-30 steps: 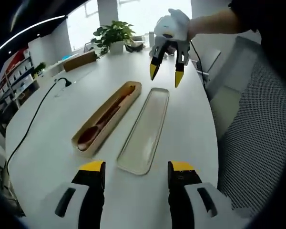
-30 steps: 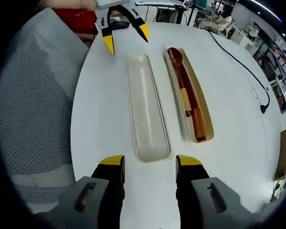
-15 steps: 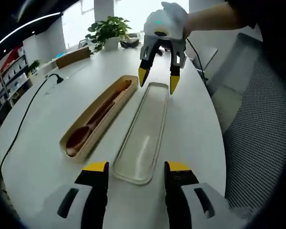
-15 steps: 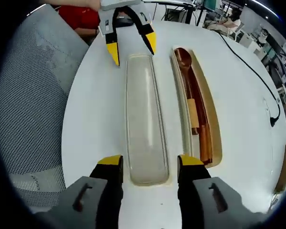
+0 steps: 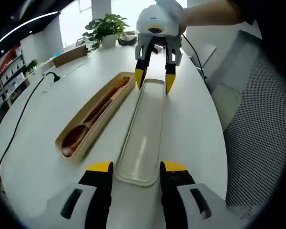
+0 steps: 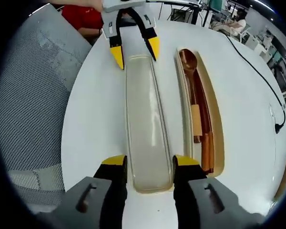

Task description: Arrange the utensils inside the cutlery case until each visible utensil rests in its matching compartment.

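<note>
Plainly unmarked, lid (image 5: pixel 143 133) lies beside cutlery case (image 5: pixel 93 117); no writing readable.

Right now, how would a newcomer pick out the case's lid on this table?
Start at the white table, where two long narrow trays lie side by side. The wooden-toned case holds a brown spoon; the lid is its pale, translucent, empty neighbour on the side nearer the mesh chair. An open hand-held gripper straddles each of its ends: the left and the right.
</note>
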### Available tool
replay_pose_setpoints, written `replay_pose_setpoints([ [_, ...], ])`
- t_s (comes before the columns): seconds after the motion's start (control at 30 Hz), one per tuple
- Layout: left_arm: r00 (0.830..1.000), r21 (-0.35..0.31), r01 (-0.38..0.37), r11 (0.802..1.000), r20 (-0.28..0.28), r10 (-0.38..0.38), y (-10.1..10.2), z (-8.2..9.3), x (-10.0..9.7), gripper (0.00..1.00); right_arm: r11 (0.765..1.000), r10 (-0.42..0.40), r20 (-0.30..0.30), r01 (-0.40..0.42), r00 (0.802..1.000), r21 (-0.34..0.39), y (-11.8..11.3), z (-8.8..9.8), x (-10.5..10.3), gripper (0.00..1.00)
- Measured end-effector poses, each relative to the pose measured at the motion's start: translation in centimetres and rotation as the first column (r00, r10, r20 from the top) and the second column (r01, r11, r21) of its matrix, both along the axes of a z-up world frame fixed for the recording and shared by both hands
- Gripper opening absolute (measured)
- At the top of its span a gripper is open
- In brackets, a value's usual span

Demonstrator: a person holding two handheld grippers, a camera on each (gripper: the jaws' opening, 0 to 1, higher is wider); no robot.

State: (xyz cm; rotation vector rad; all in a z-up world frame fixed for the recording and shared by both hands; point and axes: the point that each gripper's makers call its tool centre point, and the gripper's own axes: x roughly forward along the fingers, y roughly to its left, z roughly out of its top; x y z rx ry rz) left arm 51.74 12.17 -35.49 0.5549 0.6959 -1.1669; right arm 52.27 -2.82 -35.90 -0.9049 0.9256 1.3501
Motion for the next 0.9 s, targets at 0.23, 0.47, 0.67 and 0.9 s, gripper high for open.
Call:
replay_pose_setpoints([
  [0.23, 0.999, -0.016, 0.006, 1.0, 0.049, -0.005, 0.1, 1.2, -0.2, 0.43, 0.999, -0.037, -0.059, 0.038, 0.998, 0.014, 0.1, 0.2, -0.3, 0.34],
  [0.47, 0.954, 0.091, 0.102, 0.991, 0.273, -0.123, 0.7, 2.0, 0.5, 0.4, 0.994, -0.106, -0.198, 0.11, 0.975, 0.012, -0.2, 0.5, -1.2, 0.34],
  [0.67, 0.94, 0.124, 0.158, 0.98, 0.286, -0.188, 0.6, 1.2, 0.3, 0.4, 0.98, -0.189, -0.331, 0.201, 0.925, 0.002, -0.4, 0.8, -1.5, 0.35],
  [0.9, 0.926, 0.149, 0.2, 0.968, 0.293, -0.236, 0.0, 0.8, 0.8, 0.38, 0.975, -0.206, -0.485, 0.218, 0.85, -0.033, -0.5, 1.5, -3.2, 0.35],
])
